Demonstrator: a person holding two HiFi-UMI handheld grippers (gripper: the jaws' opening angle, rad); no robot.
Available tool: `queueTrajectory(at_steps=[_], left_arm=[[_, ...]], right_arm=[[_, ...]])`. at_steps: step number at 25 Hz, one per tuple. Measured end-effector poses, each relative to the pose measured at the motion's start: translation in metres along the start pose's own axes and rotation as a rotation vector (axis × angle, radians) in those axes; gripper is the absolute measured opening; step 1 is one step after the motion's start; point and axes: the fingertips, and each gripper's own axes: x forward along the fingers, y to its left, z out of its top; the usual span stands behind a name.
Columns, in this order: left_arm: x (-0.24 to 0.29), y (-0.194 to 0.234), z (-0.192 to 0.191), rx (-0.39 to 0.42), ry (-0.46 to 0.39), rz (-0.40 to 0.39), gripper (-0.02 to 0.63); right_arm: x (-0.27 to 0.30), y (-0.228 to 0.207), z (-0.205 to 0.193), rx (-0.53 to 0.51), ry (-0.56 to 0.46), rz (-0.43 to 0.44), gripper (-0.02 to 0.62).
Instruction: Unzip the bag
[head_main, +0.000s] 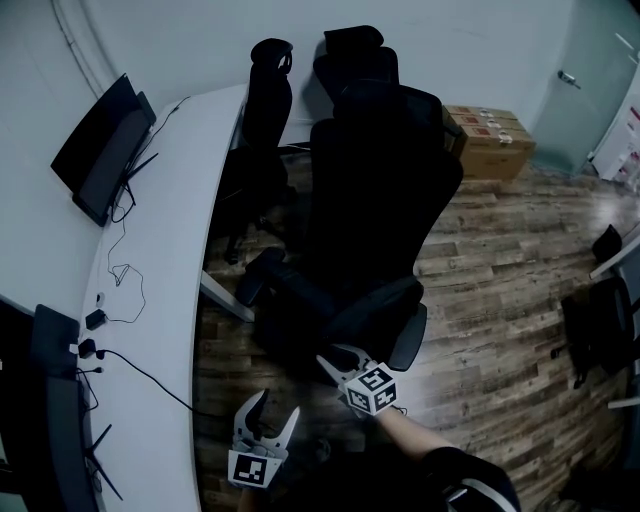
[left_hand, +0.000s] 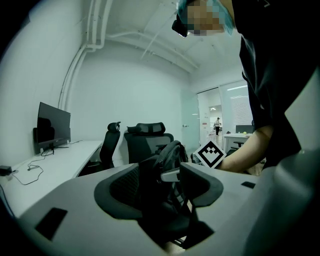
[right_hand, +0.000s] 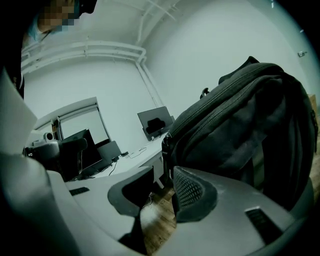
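Note:
The black backpack (right_hand: 240, 120) fills the right of the right gripper view, its zip line (right_hand: 210, 107) running up along the top edge. In the head view the bag is a dark mass (head_main: 300, 315) at the front of an office chair and is hard to tell from it. My right gripper (head_main: 335, 362) is at the bag's near side. Its jaws stand apart with only floor showing between them, and the bag's lower corner is just beyond the tips (right_hand: 162, 192). My left gripper (head_main: 270, 415) is open and lower left, apart from the bag (left_hand: 170, 152), which it faces.
A curved white desk (head_main: 160, 250) with monitors (head_main: 100, 150) and loose cables runs along the left. Several black office chairs (head_main: 380, 190) stand behind the bag. Cardboard boxes (head_main: 490, 140) sit at the back right on the wood floor (head_main: 500, 290).

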Motion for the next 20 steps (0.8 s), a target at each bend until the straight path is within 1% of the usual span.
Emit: queueTrajectory(at_steps=[4, 10, 18, 19, 20], left_arm=[[0.002, 0.001, -0.004, -0.005, 0.022, 0.009, 0.252], [0.005, -0.001, -0.005, -0.006, 0.034, 0.015, 0.252], [0.006, 0.001, -0.007, -0.009, 0.039, 0.015, 0.252], [0.006, 0.001, -0.007, -0.007, 0.04, 0.014, 0.252], [0.006, 0.001, -0.007, -0.005, 0.041, 0.013, 0.252]], right_arm=[[0.007, -0.001, 0.003, 0.0, -0.003, 0.002, 0.106], [0.014, -0.002, 0.011, -0.013, -0.004, -0.058, 0.106], [0.013, -0.003, 0.011, -0.012, -0.003, -0.05, 0.104], [0.014, -0.002, 0.011, -0.018, 0.001, -0.046, 0.1], [0.014, 0.0, 0.011, -0.026, 0.006, -0.042, 0.078]])
